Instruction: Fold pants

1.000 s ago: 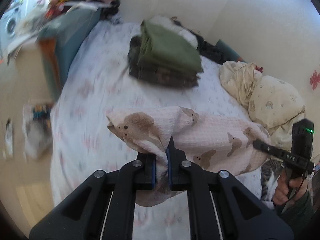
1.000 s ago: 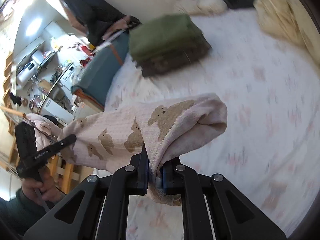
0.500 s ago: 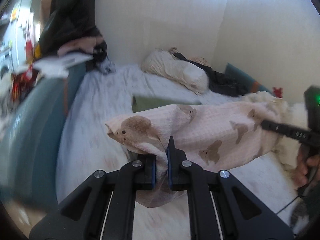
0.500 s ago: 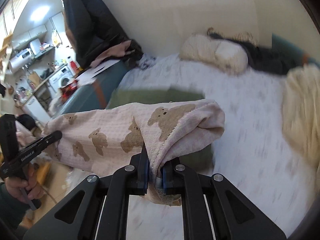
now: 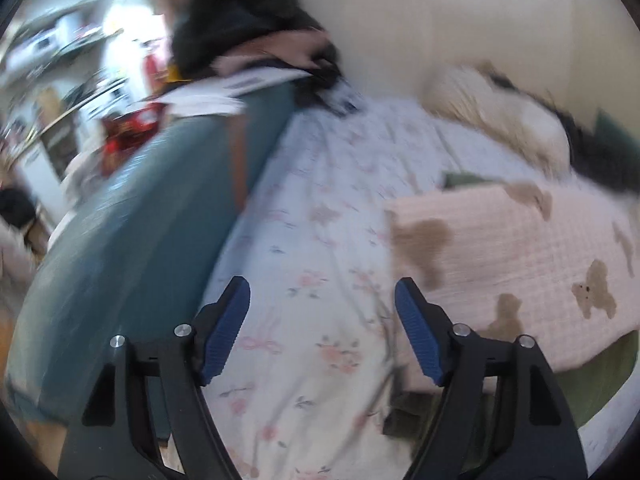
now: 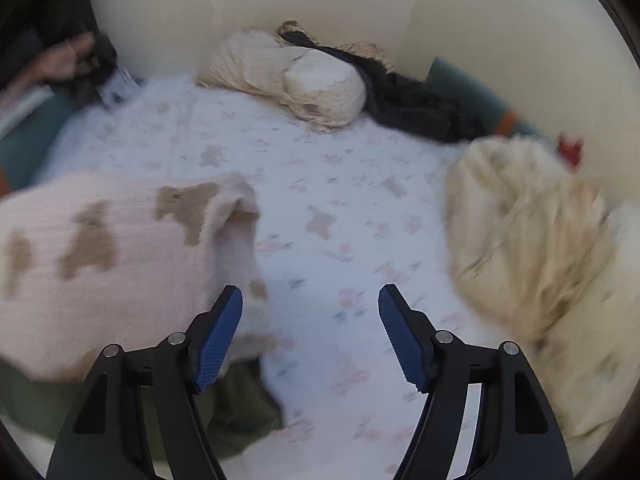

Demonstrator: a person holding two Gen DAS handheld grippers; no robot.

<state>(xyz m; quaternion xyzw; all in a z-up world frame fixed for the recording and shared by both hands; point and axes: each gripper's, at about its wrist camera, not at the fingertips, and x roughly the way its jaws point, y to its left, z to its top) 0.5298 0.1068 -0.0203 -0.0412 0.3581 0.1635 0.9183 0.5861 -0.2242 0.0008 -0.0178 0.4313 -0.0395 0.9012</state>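
Sitting folded on top of a green stack on the bed, the pants look done or close to it. Both tools are spread wide and holding nothing: the left tool hovers just left of the pants, the right tool just right of them. The fabric looks soft, light and floppy, not slippery, so pinching a folded edge or corner probably works best. No readable brands or writing anywhere, too blurry.
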